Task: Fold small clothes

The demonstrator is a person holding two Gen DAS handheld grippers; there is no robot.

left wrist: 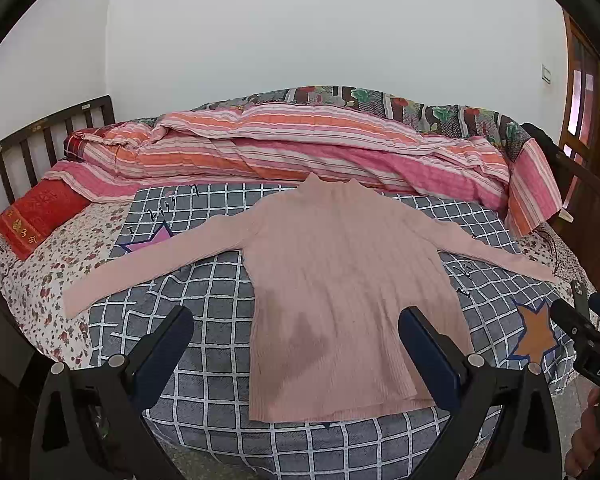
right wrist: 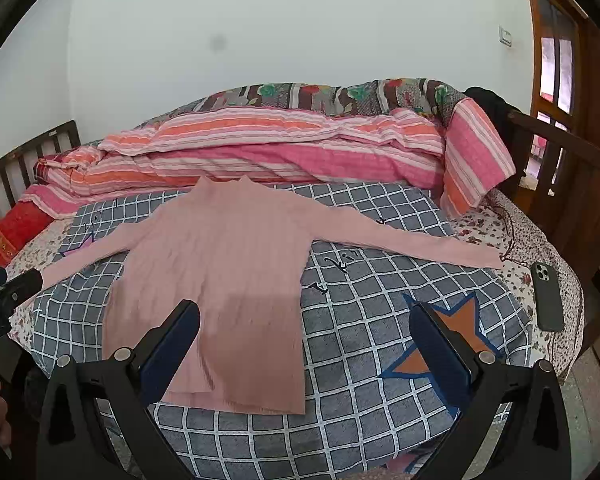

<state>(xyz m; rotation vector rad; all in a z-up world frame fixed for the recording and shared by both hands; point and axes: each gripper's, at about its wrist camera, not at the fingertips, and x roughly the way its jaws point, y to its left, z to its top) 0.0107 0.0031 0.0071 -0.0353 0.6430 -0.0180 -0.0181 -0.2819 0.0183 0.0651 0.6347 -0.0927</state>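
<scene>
A pale pink ribbed sweater (left wrist: pixel 340 272) (right wrist: pixel 224 256) lies flat on a grey checked blanket (left wrist: pixel 204 368) (right wrist: pixel 360 360), collar toward the far side and both sleeves spread out sideways. My left gripper (left wrist: pixel 296 332) hovers open above the sweater's lower half, with nothing between its fingers. My right gripper (right wrist: pixel 304 328) is open too, held over the sweater's lower right edge and the blanket. The right gripper's body (left wrist: pixel 580 332) shows at the right edge of the left wrist view. At the left edge of the right wrist view I see the left gripper's body (right wrist: pixel 4 300).
A rolled pink-and-orange striped duvet (left wrist: pixel 300 148) (right wrist: pixel 280 148) lies behind the sweater. A red pillow (left wrist: pixel 40 216) sits at far left by the wooden headboard (left wrist: pixel 40 136). A dark phone (right wrist: pixel 546 296) rests near the bed's right edge. A wooden door (right wrist: pixel 560 80) stands at right.
</scene>
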